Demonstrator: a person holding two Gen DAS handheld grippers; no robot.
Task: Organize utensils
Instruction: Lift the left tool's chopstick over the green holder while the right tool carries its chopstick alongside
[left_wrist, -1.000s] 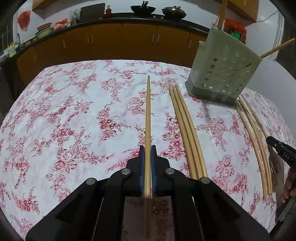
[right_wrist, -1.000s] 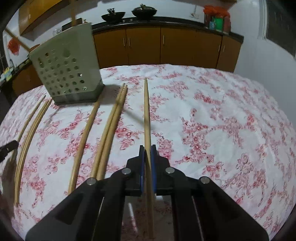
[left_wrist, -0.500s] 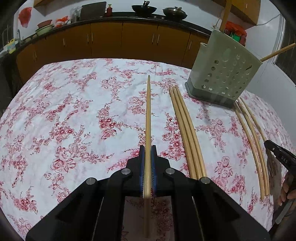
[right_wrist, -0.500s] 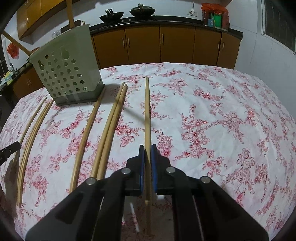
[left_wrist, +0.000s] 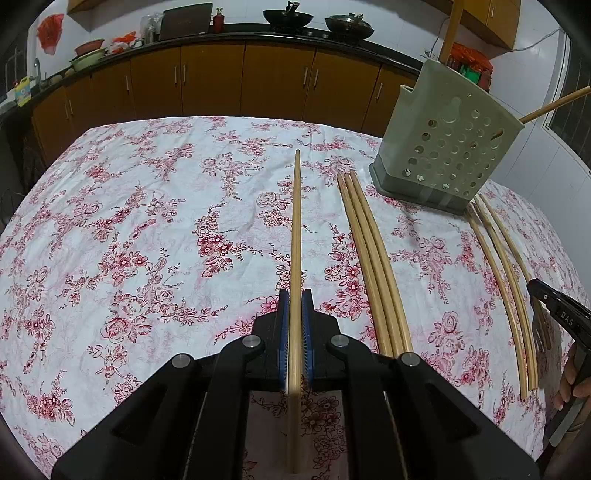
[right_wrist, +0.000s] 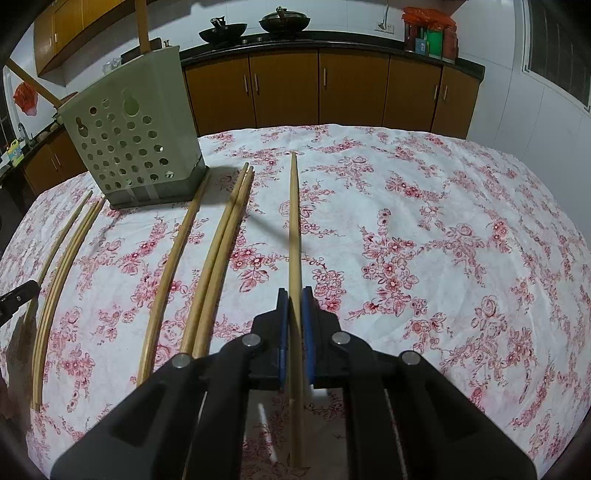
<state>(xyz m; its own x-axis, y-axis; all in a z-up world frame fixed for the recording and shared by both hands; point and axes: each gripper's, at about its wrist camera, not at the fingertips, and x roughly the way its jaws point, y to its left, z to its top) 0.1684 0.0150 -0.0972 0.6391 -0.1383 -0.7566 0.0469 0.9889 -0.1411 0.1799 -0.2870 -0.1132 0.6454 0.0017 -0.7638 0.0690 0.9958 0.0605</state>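
A: What does the left tool (left_wrist: 294, 306) hold?

B: Its blue pads are closed on a single wooden chopstick (left_wrist: 295, 236), which runs straight up the middle of the left wrist view and ends just above frame centre, over the bench (left_wrist: 129, 221) with its red floral cloth.

A: And the right tool (right_wrist: 294, 304)?

B: Much the same. It is clamped on its own chopstick (right_wrist: 294, 229), which points up the centre of the right wrist view; a second stick seems to lie close against it near the pads, though that cannot be told for sure.

A: Where are the loose ones?

B: In the left wrist view three chopsticks (left_wrist: 373, 258) lie side by side, touching, just right of the held one. Further right, another three (left_wrist: 506, 280) curve toward the lower right edge, beside the other tool's black tip. In the right wrist view a pair (right_wrist: 221, 251) lies left of the held stick, a single one (right_wrist: 173, 266) further left, and a thin bundle (right_wrist: 59, 280) near the left edge.

A: And the holder?

B: The grey perforated utensil holder (left_wrist: 447, 147) stands on the bench in the upper right of the left wrist view, upper left in the right wrist view (right_wrist: 129, 144). Sticks already lean out of its top. Brown kitchen cabinets (left_wrist: 221, 81) line the top.
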